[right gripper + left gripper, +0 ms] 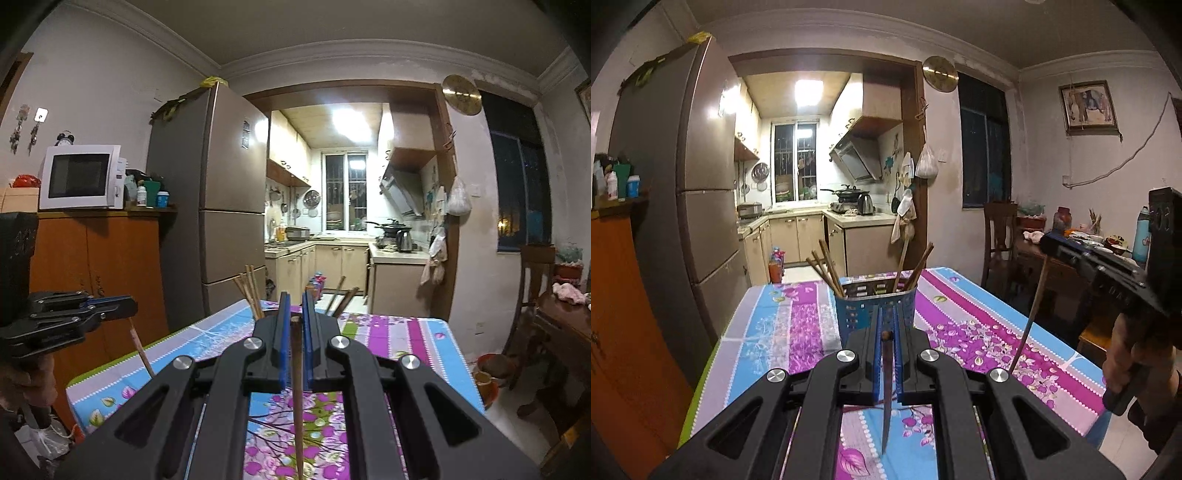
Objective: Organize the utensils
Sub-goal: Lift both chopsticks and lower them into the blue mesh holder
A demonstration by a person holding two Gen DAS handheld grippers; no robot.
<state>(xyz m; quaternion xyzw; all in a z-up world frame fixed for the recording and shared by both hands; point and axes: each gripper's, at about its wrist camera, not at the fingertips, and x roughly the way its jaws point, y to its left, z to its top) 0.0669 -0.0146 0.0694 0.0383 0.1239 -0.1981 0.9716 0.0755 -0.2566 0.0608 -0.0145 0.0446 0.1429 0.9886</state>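
A blue perforated utensil basket (875,314) stands on the flowered tablecloth (783,325) with several brown chopsticks (827,266) leaning in it. My left gripper (886,312) is just in front of the basket, shut on a single dark chopstick (886,387) that hangs down between the blue pads. To the right, my right gripper (1051,242) is held higher and is shut on another chopstick (1030,314). In the right wrist view, that right gripper (295,299) pinches its chopstick (297,398), and its body hides most of the basket. The left gripper (122,306) shows at the left.
A tall fridge (221,192) and an orange cabinet (99,266) with a microwave (81,177) stand left of the table. A wooden chair (999,236) and a second table (1056,258) with dishes stand to the right. A kitchen doorway lies beyond.
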